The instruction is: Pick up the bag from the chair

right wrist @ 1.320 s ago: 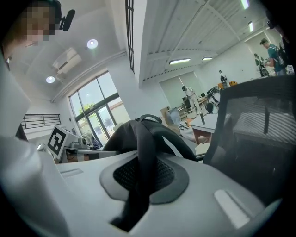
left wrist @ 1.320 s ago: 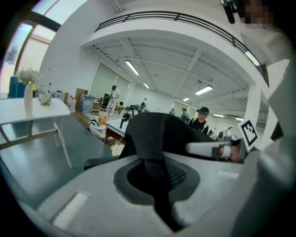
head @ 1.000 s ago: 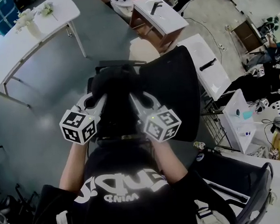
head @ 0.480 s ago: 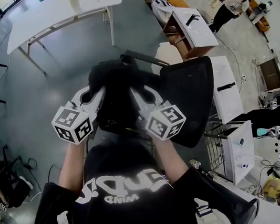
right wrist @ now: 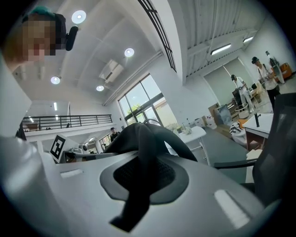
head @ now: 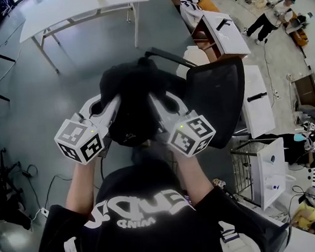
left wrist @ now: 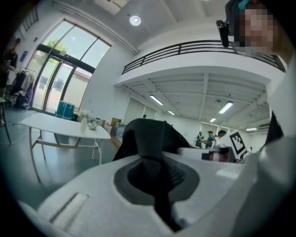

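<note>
We see a long white worktop (head: 74, 11) on the grey floor (head: 32, 99), a white-topped cabinet (head: 234, 36) beside it, and a person (head: 273, 13) standing beyond.

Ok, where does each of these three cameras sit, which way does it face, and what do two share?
Head view: on the person's head, looking steeply down at left gripper, right gripper and the black bag they hold; forearms, T-shirt show.
Left gripper view: on the left gripper, looking level along jaws shut on a bag strap; person's head top right.
Right gripper view: on the right gripper, level along jaws shut on a bag strap; head top left.
Shared: both gripper views show the bag and the white table.
</note>
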Tool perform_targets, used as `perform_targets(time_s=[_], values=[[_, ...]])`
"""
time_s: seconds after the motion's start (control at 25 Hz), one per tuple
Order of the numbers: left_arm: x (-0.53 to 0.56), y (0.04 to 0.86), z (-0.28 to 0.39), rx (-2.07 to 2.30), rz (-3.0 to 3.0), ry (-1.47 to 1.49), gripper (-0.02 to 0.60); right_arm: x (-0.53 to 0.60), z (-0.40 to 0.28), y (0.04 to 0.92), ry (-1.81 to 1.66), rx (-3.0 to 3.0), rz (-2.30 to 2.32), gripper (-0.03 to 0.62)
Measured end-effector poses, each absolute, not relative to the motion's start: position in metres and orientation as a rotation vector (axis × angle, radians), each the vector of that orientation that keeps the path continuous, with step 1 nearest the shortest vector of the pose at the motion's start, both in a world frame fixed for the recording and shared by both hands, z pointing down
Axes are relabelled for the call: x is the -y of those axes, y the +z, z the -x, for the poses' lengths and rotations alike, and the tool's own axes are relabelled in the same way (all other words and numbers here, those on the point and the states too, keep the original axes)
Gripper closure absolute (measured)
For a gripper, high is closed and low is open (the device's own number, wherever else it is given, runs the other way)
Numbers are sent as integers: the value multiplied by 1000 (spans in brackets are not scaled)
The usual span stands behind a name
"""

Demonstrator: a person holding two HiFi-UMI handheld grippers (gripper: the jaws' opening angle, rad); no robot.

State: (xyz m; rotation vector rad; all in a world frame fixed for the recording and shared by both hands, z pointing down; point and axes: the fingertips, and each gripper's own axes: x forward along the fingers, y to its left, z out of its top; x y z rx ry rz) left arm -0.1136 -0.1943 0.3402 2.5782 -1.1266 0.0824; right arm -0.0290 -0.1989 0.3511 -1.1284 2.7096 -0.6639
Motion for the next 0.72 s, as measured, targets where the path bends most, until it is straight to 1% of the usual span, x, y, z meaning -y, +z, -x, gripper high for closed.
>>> perform_targets(time_s=[0.36,0.72], values=[[63,318,141,1114,-2626,26,571,70,56,324,-587,-2700,1140,562],[-45,327,132,1024,-2611,62,571,-39,49,334,-667,-2681,1212,562]])
